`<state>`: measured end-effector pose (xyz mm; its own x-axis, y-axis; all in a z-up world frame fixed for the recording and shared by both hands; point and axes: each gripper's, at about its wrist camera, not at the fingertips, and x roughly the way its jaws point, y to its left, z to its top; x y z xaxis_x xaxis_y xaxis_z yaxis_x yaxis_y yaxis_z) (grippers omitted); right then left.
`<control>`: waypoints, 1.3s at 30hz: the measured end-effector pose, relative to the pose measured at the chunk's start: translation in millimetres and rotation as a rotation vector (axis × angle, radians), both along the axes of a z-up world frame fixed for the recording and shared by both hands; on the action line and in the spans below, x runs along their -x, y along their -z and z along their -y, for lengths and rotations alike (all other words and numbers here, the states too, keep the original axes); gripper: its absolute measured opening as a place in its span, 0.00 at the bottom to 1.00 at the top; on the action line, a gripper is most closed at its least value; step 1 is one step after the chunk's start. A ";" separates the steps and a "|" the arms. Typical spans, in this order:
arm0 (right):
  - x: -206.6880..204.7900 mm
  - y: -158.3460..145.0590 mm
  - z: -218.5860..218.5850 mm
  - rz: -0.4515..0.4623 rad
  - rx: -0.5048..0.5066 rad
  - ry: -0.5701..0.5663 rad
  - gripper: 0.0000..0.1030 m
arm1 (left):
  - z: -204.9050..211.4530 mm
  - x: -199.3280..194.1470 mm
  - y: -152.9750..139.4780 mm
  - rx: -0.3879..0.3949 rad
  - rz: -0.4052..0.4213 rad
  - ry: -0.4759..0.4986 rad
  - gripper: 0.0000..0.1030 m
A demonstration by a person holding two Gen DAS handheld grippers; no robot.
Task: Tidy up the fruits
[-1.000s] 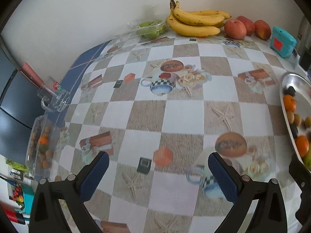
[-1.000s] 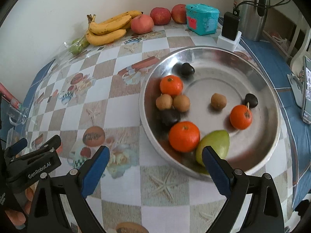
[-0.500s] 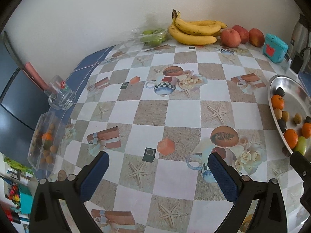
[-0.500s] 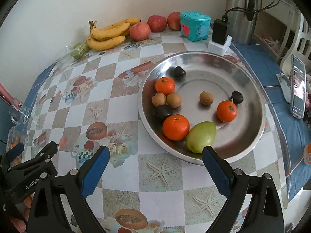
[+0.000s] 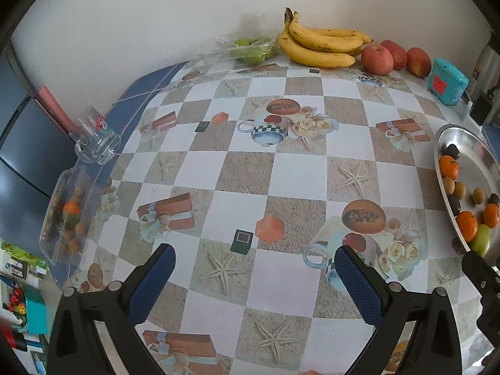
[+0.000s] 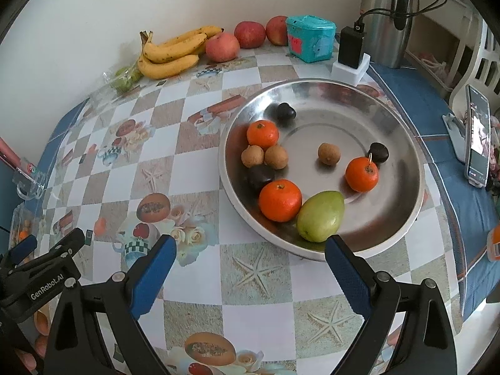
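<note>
A round metal tray (image 6: pixel 403 143) holds three oranges (image 6: pixel 280 200), a green mango (image 6: pixel 321 216), three brown longans (image 6: pixel 328 153) and dark fruits (image 6: pixel 286 113). My right gripper (image 6: pixel 250 265) is open and empty, just in front of the tray's near rim. My left gripper (image 5: pixel 254 268) is open and empty above the checkered tablecloth (image 5: pixel 243 172); the tray (image 5: pixel 468 143) lies at its far right. Bananas (image 5: pixel 322 45) and three apples (image 5: pixel 376 59) lie along the wall.
A clear box of green fruit (image 5: pixel 250 50) sits left of the bananas. A teal box (image 6: pixel 309 37), a charger (image 6: pixel 351 53) and a steel kettle (image 6: pixel 387 22) stand at the back right. A glass mug (image 5: pixel 97 139) and a clear fruit box (image 5: pixel 67 215) sit at the table's left edge. A phone (image 6: pixel 476 137) stands at the right.
Both grippers have pulled back and risen, so more of the table and tray shows. Both stay open and empty. No fruit has moved.
</note>
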<state>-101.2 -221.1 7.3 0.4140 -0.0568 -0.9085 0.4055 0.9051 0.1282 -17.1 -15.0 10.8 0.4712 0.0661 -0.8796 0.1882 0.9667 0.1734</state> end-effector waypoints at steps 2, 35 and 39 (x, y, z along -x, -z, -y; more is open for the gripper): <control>-0.4 1.6 0.9 -0.006 -0.006 0.002 0.93 | 0.3 -0.1 0.7 -0.001 -0.003 0.003 1.00; -0.8 4.2 1.5 -0.022 0.000 0.005 0.93 | -0.5 -1.9 3.4 0.005 -0.023 0.000 1.00; -1.4 3.9 1.1 -0.023 0.000 0.006 0.93 | -1.2 -2.2 3.6 0.005 -0.024 -0.003 1.00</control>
<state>-99.8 -222.3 3.4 0.3927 -0.0591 -0.9178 0.4138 0.9026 0.1190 -14.9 -13.8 7.2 0.4496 0.0626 -0.8910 0.1897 0.9681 0.1638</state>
